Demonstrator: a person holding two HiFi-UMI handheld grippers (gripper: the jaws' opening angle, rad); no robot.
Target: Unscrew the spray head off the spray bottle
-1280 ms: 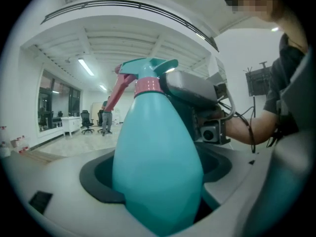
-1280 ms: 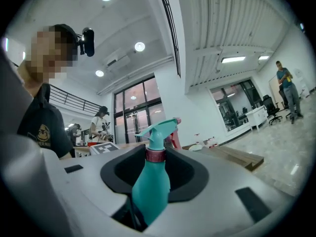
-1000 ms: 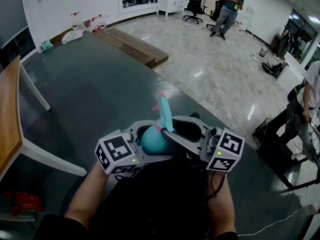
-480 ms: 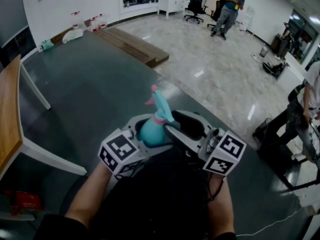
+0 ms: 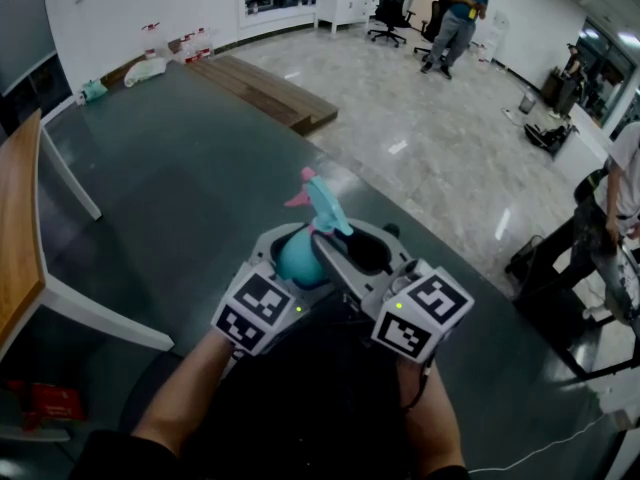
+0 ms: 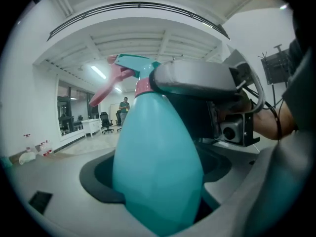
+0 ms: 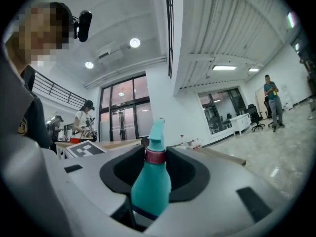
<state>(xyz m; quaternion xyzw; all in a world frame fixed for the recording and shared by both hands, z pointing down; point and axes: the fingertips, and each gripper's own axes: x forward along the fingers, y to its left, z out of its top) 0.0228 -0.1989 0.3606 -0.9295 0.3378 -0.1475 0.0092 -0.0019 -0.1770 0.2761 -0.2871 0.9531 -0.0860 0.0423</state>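
Both forearms were drawn in close to the body over the dark table (image 5: 170,188), the marker cubes facing the person and the two sets of jaws angled in toward each other. The left gripper (image 6: 158,181), tipped slightly downward, had its jaws clamped on the belly of the teal spray bottle (image 5: 298,256), which was held upright off the table. The right gripper (image 7: 157,158) lay about level. Its jaws had just been closing, with the pink collar (image 7: 156,155) of the spray head (image 5: 322,203) between the pads, apparently pressed from both sides.
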